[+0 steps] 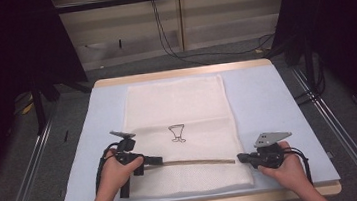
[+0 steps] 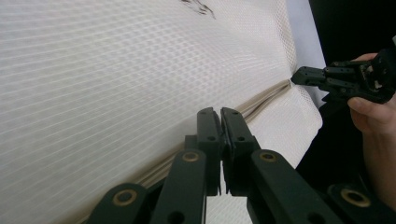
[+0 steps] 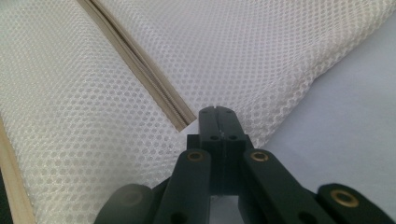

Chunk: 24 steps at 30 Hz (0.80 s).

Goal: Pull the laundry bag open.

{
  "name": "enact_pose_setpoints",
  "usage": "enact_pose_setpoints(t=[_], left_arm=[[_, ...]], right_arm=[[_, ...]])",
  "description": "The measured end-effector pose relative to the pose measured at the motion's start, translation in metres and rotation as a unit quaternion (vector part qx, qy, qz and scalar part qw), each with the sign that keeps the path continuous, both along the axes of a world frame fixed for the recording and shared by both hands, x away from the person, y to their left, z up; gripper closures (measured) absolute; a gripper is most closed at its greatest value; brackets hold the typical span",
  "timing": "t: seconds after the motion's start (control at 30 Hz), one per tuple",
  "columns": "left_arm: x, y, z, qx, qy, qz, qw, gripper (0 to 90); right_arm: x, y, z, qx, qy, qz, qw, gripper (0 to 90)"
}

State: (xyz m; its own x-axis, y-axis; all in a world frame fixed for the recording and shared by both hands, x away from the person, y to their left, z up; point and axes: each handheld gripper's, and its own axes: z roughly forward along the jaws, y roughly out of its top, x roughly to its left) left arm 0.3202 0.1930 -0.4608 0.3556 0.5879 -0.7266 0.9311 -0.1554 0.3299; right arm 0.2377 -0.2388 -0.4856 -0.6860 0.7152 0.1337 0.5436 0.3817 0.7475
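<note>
Mesh bag (image 1: 179,130), beige zipper (image 1: 193,162)

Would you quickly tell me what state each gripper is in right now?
Left gripper: shut at the beige zipper of the white mesh laundry bag; whether it pinches anything cannot be told.
Right gripper: shut, pinching the bag's edge near the zipper's end.

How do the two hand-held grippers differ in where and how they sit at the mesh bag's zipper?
The left hand-held gripper sits at the zipper's left end, the right hand-held gripper at its right end. The right carries a grey plate; the left's top piece looks smaller and darker. Both have shut jaws and point inward along the zipper of the mesh bag.
</note>
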Motion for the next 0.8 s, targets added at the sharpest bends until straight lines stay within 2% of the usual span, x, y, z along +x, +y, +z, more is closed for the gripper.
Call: enact_pose_setpoints(t=[0.17, 0.2, 0.27, 0.4, 0.5, 0.67, 0.73, 0.8], left_arm=[[-0.002, 0.020, -0.001, -0.010, 0.001, 0.004, 0.9999, 87.3], [-0.002, 0.023, -0.002, -0.008, -0.002, -0.001, 1.0000, 87.3], [-0.003, 0.026, -0.002, -0.006, 0.000, 0.002, 1.0000, 87.3], [-0.004, 0.038, -0.001, -0.005, -0.009, 0.008, 0.9999, 87.2], [-0.006, 0.054, -0.001, -0.001, -0.008, 0.030, 0.9995, 87.2], [-0.009, 0.085, -0.005, -0.007, 0.010, 0.063, 0.9980, 87.2], [-0.010, 0.098, -0.006, -0.002, 0.013, 0.070, 0.9974, 87.2], [-0.011, 0.108, -0.006, 0.012, 0.013, 0.082, 0.9965, 87.2]], right_arm=[[0.000, 0.000, 0.000, 0.004, 0.003, -0.001, 1.0000, 90.0], [-0.001, 0.000, 0.000, 0.004, 0.002, -0.002, 1.0000, 90.0], [-0.001, 0.000, -0.001, 0.004, -0.001, -0.001, 1.0000, 90.0], [-0.001, 0.000, -0.001, 0.003, -0.001, -0.001, 1.0000, 90.0], [-0.001, 0.000, 0.000, 0.001, 0.000, -0.002, 1.0000, 90.0], [-0.001, 0.000, 0.000, 0.002, 0.000, -0.001, 1.0000, 90.0], [-0.001, 0.000, 0.000, 0.002, 0.000, -0.001, 1.0000, 90.0], [-0.001, 0.000, 0.000, 0.001, -0.003, 0.000, 1.0000, 90.0]])
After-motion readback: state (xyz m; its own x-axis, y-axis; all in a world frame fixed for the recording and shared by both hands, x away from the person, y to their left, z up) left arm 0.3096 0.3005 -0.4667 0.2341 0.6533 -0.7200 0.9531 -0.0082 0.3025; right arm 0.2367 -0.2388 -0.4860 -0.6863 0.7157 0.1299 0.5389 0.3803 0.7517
